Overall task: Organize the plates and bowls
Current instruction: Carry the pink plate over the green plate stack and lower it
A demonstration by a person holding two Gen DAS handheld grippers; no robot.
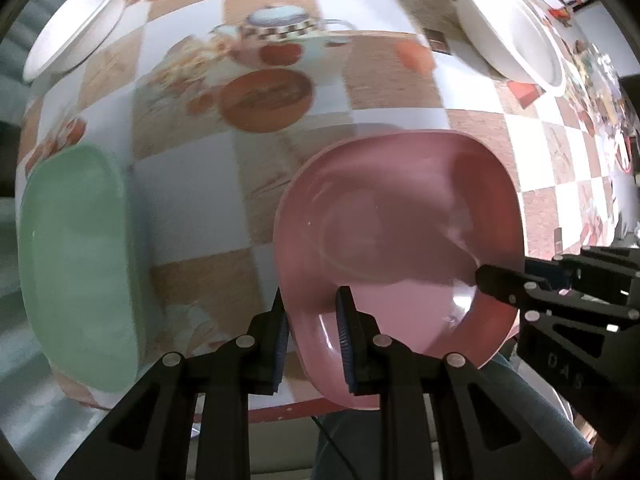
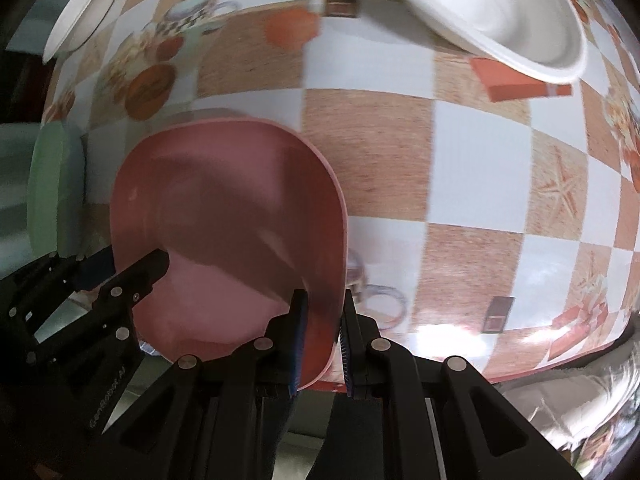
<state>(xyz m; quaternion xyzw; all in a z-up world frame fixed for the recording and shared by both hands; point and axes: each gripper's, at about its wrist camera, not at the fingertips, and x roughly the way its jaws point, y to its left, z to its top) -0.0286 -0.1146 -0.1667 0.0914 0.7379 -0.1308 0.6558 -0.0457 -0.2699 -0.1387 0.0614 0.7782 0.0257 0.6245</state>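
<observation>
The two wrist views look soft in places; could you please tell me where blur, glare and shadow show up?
Left wrist view: the tablecloth print is smeared by motion, a dark shadow crosses the pink bowl, and fisheye bends the checks. Right wrist view: glare whitens the cloth near the table edge, and the white dish is blurred.

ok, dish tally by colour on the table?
Pink: 1, the pink bowl, gripped on opposite rims by the left gripper and the right gripper.
Green: 1, the green bowl.
White: 2, one white plate on the far left and a white bowl on the far right.
Total: 4.
</observation>
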